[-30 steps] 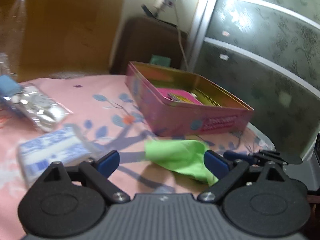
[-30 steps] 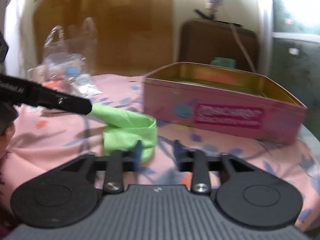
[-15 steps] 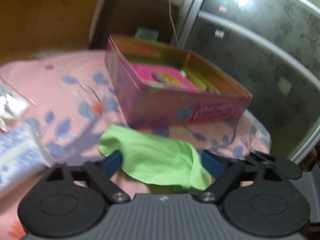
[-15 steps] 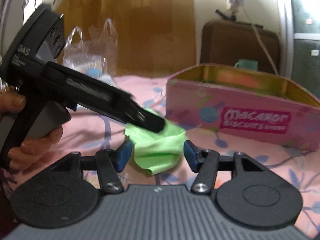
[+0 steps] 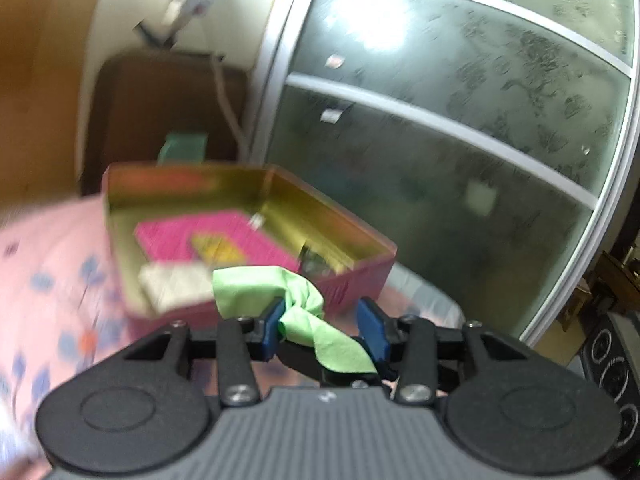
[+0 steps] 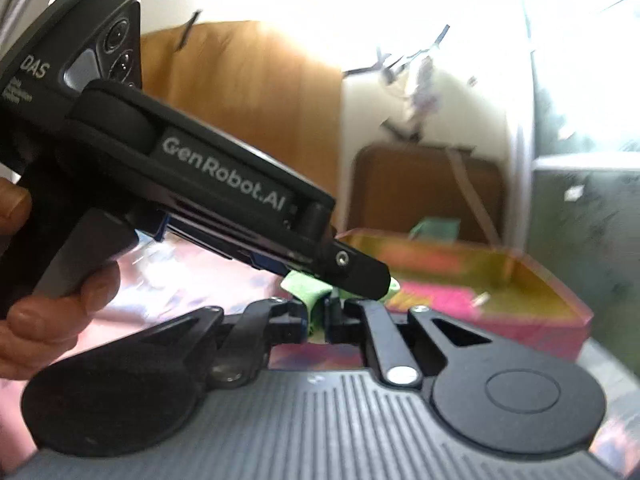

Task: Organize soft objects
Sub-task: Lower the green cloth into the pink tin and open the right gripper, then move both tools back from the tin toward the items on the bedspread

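Observation:
A crumpled green cloth (image 5: 256, 284) hangs in the air in front of an open pink tin (image 5: 360, 280). My left gripper (image 5: 322, 332) is shut on it: the bunched part lies against the left blue pad and a tail runs down to the right one. In the right wrist view, my right gripper (image 6: 318, 316) is shut tight on another fold of the cloth (image 6: 304, 286). The left gripper's black finger (image 6: 360, 276) crosses just above it. The tin (image 6: 540, 320) holds a pink flat pack (image 5: 208, 236) and a white folded piece (image 5: 172, 284).
A pink flowered tablecloth (image 5: 48, 280) covers the table. Behind the tin stand a brown cabinet (image 5: 160, 100) and a frosted glass door (image 5: 480, 120). A black speaker (image 5: 612, 360) is low at the right. A hand (image 6: 52, 308) holds the left gripper's handle.
Both grippers have closed on the green cloth, which lay on the table. The cloth is now lifted and bunched, and the left gripper has moved closer to the tin.

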`<move>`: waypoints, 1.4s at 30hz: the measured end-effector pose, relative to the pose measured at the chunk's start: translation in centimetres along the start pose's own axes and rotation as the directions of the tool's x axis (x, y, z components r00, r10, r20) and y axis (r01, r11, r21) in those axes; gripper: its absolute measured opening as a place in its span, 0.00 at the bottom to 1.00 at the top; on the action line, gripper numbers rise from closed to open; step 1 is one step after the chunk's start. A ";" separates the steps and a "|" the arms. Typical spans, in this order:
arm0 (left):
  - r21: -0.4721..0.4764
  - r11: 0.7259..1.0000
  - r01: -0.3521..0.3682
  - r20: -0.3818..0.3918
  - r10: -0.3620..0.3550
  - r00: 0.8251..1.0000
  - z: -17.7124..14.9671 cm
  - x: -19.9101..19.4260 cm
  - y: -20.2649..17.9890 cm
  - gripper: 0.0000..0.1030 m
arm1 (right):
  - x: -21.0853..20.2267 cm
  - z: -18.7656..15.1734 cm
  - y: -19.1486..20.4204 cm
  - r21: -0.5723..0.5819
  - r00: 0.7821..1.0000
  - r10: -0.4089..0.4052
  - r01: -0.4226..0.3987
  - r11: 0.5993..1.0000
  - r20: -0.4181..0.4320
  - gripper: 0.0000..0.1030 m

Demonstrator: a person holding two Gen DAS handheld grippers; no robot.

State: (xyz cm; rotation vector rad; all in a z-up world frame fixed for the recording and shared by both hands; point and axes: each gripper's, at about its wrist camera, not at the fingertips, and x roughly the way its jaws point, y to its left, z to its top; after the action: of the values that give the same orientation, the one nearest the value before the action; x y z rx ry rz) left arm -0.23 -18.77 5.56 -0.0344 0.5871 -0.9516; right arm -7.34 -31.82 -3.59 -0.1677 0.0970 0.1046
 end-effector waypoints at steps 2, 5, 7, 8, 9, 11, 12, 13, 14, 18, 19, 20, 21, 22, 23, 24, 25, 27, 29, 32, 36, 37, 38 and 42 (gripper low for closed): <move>0.030 0.999 0.012 0.019 -0.013 1.000 1.9 1.0 -0.7 0.42 | 0.8 0.5 -1.3 -0.010 0.998 -0.052 0.052 0.999 0.019 0.10; 0.065 0.998 0.025 0.031 -0.027 0.999 4.2 3.5 -1.5 0.45 | 2.4 0.8 -3.9 0.001 0.993 -0.115 0.115 0.993 0.014 0.10; 0.073 0.997 0.020 0.025 -0.022 0.999 5.5 6.0 -1.7 0.55 | 4.1 0.7 -5.5 0.000 0.986 -0.165 0.165 0.986 -0.007 0.11; 0.070 0.997 0.020 0.021 -0.022 1.000 6.0 7.2 -1.6 0.72 | 5.0 0.6 -6.2 -0.001 0.982 -0.189 0.189 0.982 -0.020 0.11; 0.066 0.998 0.018 0.015 -0.019 1.000 6.5 8.3 -1.6 0.86 | 6.1 0.6 -7.1 -0.002 0.977 -0.211 0.211 0.978 -0.039 0.14; 0.050 0.998 -0.032 0.008 0.031 0.999 7.0 10.3 -1.2 0.90 | 9.0 0.0 -8.6 -0.020 0.964 -0.244 0.243 0.970 -0.106 0.34; 0.042 0.996 -0.078 0.016 0.077 0.997 7.1 11.1 -1.0 0.90 | 9.8 -0.3 -9.3 -0.017 0.955 -0.267 0.267 0.963 -0.131 0.50; 0.026 0.991 -0.133 0.022 0.132 0.991 7.1 11.7 -0.7 0.90 | 10.0 -0.6 -9.8 -0.004 0.946 -0.293 0.295 0.955 -0.140 0.51; 0.009 0.988 -0.156 0.014 0.155 0.988 7.1 12.1 -0.3 0.90 | 9.8 -0.7 -10.3 0.018 0.944 -0.297 0.303 0.953 -0.142 0.51; -0.062 0.986 -0.152 0.024 0.154 0.988 6.0 10.7 1.2 0.92 | 7.4 -1.2 -10.2 0.069 0.953 -0.284 0.292 0.954 -0.102 0.51; -0.061 0.984 -0.166 0.031 0.168 0.985 5.6 10.1 1.4 0.92 | 6.7 -1.3 -9.9 0.072 0.954 -0.284 0.291 0.954 -0.094 0.51; -0.065 0.982 -0.177 0.037 0.179 0.983 5.3 9.5 1.4 0.92 | 6.3 -1.4 -9.6 0.083 0.955 -0.283 0.290 0.953 -0.086 0.51; -0.074 0.981 -0.182 0.040 0.185 0.982 4.9 8.9 1.5 0.92 | 5.8 -1.5 -9.5 0.101 0.957 -0.278 0.285 0.953 -0.081 0.51; -0.079 0.980 -0.185 0.042 0.188 0.981 4.6 8.3 1.5 0.92 | 5.1 -1.6 -9.2 0.119 0.959 -0.273 0.280 0.952 -0.075 0.51; -0.080 0.978 -0.194 0.042 0.198 0.979 4.2 7.6 1.3 0.92 | 4.4 -1.7 -8.9 0.136 0.960 -0.270 0.278 0.951 -0.071 0.51; -0.078 0.975 -0.209 0.040 0.213 0.976 3.9 7.0 1.2 0.92 | 3.4 -1.6 -8.5 0.153 0.961 -0.269 0.277 0.949 -0.067 0.51; -0.075 0.971 -0.226 0.037 0.230 0.973 3.6 6.5 1.0 0.92 | 2.8 -1.5 -8.3 0.167 0.961 -0.269 0.277 0.946 -0.066 0.51; -0.065 0.965 -0.255 0.029 0.257 0.966 3.0 5.4 0.6 0.94 | 2.1 -1.2 -7.9 0.202 0.961 -0.267 0.275 0.940 -0.067 0.51; -0.054 0.960 -0.276 0.025 0.277 0.960 2.3 4.3 0.2 0.95 | 1.2 -1.2 -7.2 0.237 0.963 -0.262 0.270 0.933 -0.067 0.51; -0.040 0.945 -0.324 0.014 0.325 0.946 1.4 2.8 -0.2 0.96 | 0.5 -1.1 -6.5 0.270 0.968 -0.237 0.251 0.929 -0.083 0.51; -0.051 0.917 -0.397 0.000 0.397 0.918 0.2 0.9 0.2 0.97 | -0.1 -0.9 -5.4 0.299 0.972 -0.209 0.233 0.925 -0.110 0.51; -0.055 0.911 -0.408 -0.003 0.409 0.913 0.0 0.6 0.4 0.97 | -0.2 -0.8 -5.2 0.304 0.972 -0.205 0.231 0.924 -0.114 0.51; -0.057 0.904 -0.423 -0.005 0.423 0.906 -0.3 0.2 0.6 0.97 | -0.2 -0.8 -5.0 0.309 0.972 -0.201 0.228 0.923 -0.119 0.51; -0.048 0.873 -0.486 -0.017 0.485 0.874 -1.5 -1.0 1.5 0.97 | -0.2 -0.7 -4.2 0.329 0.974 -0.184 0.218 0.919 -0.133 0.51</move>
State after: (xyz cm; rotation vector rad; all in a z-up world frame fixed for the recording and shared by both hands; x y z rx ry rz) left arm -0.31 -16.78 4.32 0.0692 0.5873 -0.4445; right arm -7.09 -36.07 -3.60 0.1660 0.1955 -0.1276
